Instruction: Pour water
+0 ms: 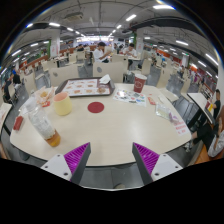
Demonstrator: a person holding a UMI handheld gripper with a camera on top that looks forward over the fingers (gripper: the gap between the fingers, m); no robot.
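My gripper (111,159) is open and empty, its two purple pads (76,156) wide apart above the near edge of a round beige table (105,125). A clear plastic bottle with an orange base (42,125) stands tilted at the table's left, well ahead and left of the fingers. A yellow cup (62,103) stands beyond it. A red cup (139,84) stands at the far right of the table. A red round coaster (95,107) lies at the table's middle.
A tray (87,87) with papers lies at the table's far side. Printed sheets (130,97) and small items lie to the right. Chairs (176,84) ring the table. A large hall with other tables and people lies beyond.
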